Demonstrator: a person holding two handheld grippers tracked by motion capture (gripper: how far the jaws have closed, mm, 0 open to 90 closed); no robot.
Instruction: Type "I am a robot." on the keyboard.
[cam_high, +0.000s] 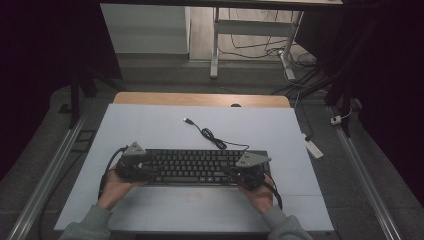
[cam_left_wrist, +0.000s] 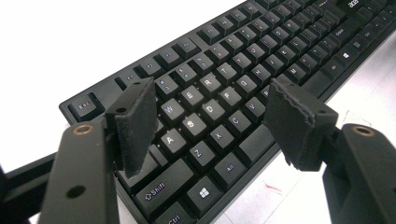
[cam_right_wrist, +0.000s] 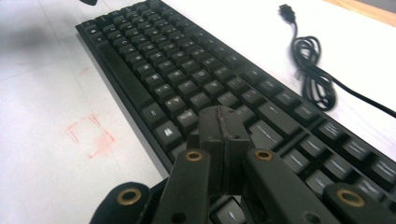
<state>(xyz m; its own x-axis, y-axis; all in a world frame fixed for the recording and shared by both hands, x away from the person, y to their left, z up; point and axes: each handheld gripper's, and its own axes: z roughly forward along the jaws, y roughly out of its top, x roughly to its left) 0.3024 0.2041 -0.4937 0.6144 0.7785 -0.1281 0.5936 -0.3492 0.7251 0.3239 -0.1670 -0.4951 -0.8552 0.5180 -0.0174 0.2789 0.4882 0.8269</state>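
1. Black full-size plastic keyboard (cam_high: 200, 167) lies flat on the white bench (cam_high: 150, 130), near the person's edge, long side running left to right.
2. Its thin black cable (cam_high: 210, 136) leaves the far edge and runs across the bench to a loose coil, with the USB plug (cam_high: 188, 120) lying free beyond that.
3. Left tool (cam_left_wrist: 210, 116): released, jaws spread wide. Nothing gripped; its foam pads (cam_left_wrist: 135, 123) hang above the letter keys at the keyboard's left end, around the W/E/S/D area in the left gripper view.
4. Can't tell whether those pads touch any keycap.
5. Right tool (cam_right_wrist: 220, 140): clenched, pads pressed flat against each other with nothing between them.
6. Its closed tip sits over the keys at the keyboard's right end in the right gripper view. Contact with a key not resolvable.
7. High view: left hand (cam_high: 116, 187) holds the left tool at the keyboard's left end, right hand (cam_high: 260, 192) holds the right tool at the right end. Both forearms in grey sleeves (cam_high: 90, 222).
8. Faint red square outline (cam_right_wrist: 89, 135) marked on the bench just beside the keyboard's near edge, seen in the right gripper view.
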